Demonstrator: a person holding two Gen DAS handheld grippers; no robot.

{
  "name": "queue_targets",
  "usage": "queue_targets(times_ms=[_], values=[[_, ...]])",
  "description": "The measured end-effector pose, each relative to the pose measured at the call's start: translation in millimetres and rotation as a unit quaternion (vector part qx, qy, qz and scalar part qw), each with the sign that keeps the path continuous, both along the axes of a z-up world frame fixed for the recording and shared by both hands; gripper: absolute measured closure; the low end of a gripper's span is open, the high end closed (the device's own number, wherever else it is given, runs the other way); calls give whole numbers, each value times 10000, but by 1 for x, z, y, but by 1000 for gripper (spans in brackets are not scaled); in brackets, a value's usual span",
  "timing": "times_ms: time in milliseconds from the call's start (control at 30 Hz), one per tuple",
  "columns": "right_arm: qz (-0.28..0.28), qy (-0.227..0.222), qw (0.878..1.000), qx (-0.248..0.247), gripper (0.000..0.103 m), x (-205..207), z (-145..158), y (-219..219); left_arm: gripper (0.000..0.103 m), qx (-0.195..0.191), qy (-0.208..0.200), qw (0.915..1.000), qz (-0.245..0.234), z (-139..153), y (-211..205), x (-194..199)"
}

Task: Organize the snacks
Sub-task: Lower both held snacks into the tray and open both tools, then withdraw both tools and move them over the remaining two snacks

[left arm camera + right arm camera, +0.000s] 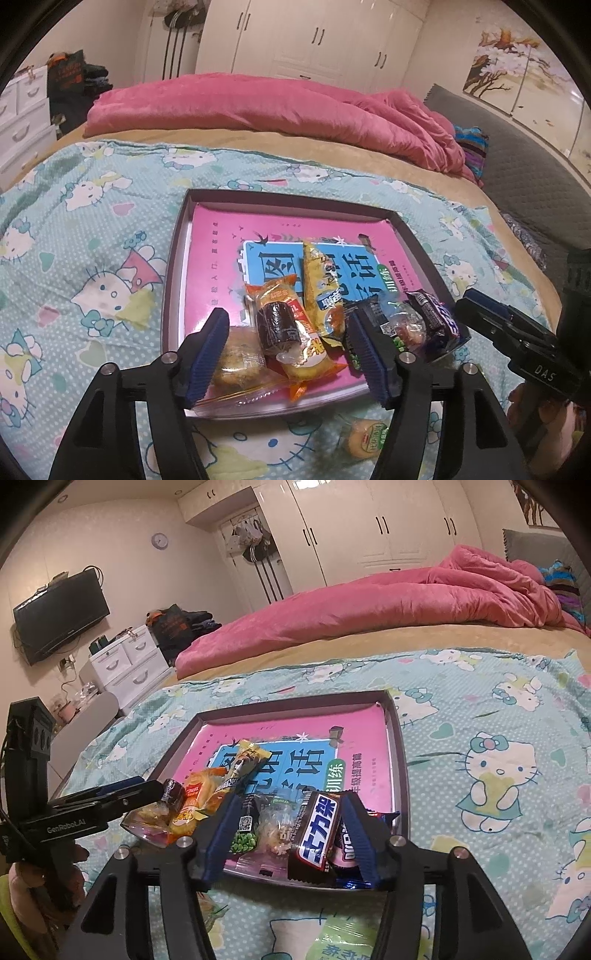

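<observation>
A shallow dark-rimmed tray (177, 254) (400, 760) with a pink book in it lies on the bed. Several snacks lie along its near edge: a dark roll cake in an orange wrapper (277, 321), a pale pastry (236, 356), a yellow stick pack (317, 284) (245, 764), a green pea pack (243, 830) and a Snickers bar (319, 836) (434, 319). My left gripper (288, 354) is open above the cake and pastry, holding nothing. My right gripper (290, 840) is open around the Snickers and clear candy bag. One yellow-green snack (367, 437) lies on the sheet before the tray.
The bed has a Hello Kitty sheet (92, 258) and a pink quilt (277, 107) at the back. White drawers (125, 664) and a wall TV (61, 616) stand to the left. Another green packet (343, 941) lies under my right gripper.
</observation>
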State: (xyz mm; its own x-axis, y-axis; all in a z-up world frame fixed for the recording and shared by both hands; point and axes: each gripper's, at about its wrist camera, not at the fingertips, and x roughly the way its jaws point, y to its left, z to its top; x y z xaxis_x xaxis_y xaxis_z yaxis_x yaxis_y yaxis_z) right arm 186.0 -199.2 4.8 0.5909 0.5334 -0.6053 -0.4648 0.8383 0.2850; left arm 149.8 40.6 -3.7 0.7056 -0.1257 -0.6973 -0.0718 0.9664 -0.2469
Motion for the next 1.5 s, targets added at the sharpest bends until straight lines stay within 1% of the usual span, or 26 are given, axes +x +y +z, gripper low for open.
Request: queue_targets(times_ms=[233, 333, 600, 733, 933, 1033, 1233, 1367, 1500], values=[[-174, -46, 9998, -87, 39, -2, 2, -9, 29, 21, -53, 9998, -191, 7, -7, -6], [-243, -41, 9997, -78, 38, -4, 4, -15, 28, 119, -77, 9996, -236, 10, -11, -11], [-397, 42, 9992, -100, 36, -10, 7, -26, 28, -43, -31, 9993, -358, 12, -15, -23], [-463, 217, 9985, -185, 36, -15, 6, -28, 28, -31, 25, 9990, -448, 12, -23, -29], [-556, 464, 9967, -367, 35, -32, -1, -29, 28, -194, 265, 9978, -574, 4, -36, -36], [-638, 666, 9947, -461, 35, -41, -7, -31, 28, -205, 366, 9970, -649, 0, -42, -39], [-848, 1176, 9886, -411, 35, -59, -23, -37, 28, -107, 534, 9957, -746, -6, -52, -43], [-924, 1244, 9864, -552, 35, -67, -26, -37, 28, -87, 663, 9947, -782, -11, -57, -45], [-1000, 1311, 9848, -540, 35, -71, -27, -40, 28, -41, 779, 9935, -830, -16, -61, -45]])
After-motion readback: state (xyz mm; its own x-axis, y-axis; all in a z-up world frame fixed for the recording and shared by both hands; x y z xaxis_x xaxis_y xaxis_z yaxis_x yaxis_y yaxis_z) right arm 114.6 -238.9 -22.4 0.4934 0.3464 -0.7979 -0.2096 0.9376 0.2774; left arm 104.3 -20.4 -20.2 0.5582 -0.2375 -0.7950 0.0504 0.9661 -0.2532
